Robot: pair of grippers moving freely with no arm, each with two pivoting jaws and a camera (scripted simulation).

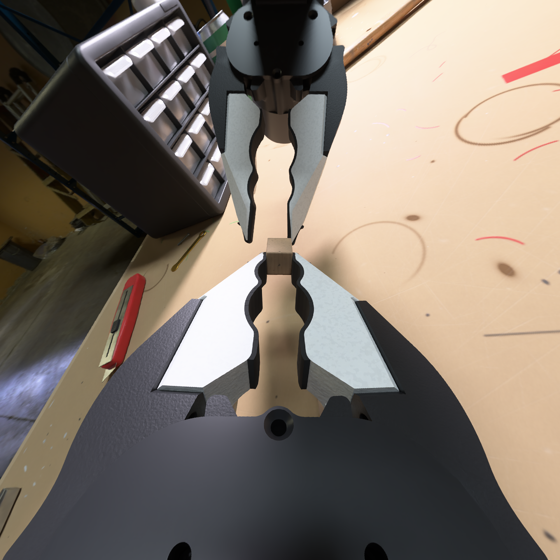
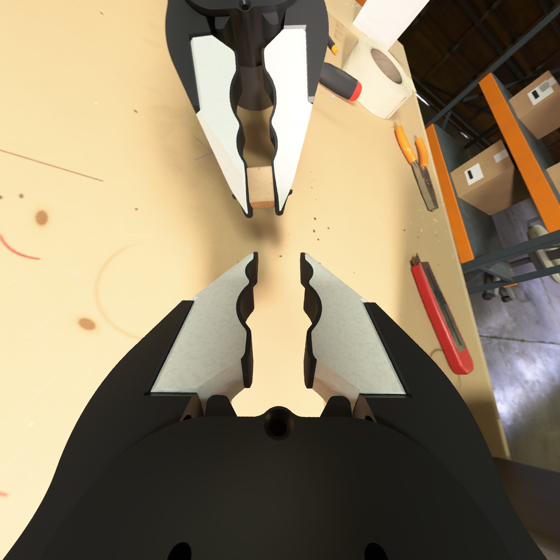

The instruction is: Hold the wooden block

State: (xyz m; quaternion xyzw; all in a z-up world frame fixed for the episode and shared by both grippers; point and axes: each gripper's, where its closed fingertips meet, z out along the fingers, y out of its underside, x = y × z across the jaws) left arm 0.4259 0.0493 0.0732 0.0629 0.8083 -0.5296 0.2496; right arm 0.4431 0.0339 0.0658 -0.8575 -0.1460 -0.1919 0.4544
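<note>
Left tool [image 1: 279, 257] clamped on the wooden block [image 1: 278, 263], pinched at the very fingertips, with only the near part of the block between the pads. Right tool [image 2: 278, 256] parted and empty, pointing nose to nose at the left one and stopping just short of the block's far face. Block apparently lifted clear of the surface [image 1: 394, 188], judging by the soft shadow under it in the right wrist view.

For a good hold: apply steady, even pressure and avoid any twist, since so shallow a bite could let the block pivot or slip out forward. Hold level. No need to bring the right tool in; best to leave it apart, so that a nudge on the far face cannot push the block out of the pinch.

From the left wrist view alone: a grey drawer cabinet [image 1: 121, 136] at far left, and a thin brass-coloured pin [image 1: 189, 250] lying just in front of it.

From the right wrist view alone: the block's broad top face between the far fingers, the shadow below it, a pale tape roll [image 2: 378, 81], a black handle with a red end [image 2: 341, 81], orange-handled pliers [image 2: 415, 160] and cardboard boxes [image 2: 485, 178] on orange racking beyond the edge.

In both: a red utility knife [image 1: 122, 321] near the surface's edge, well apart from the block.
</note>
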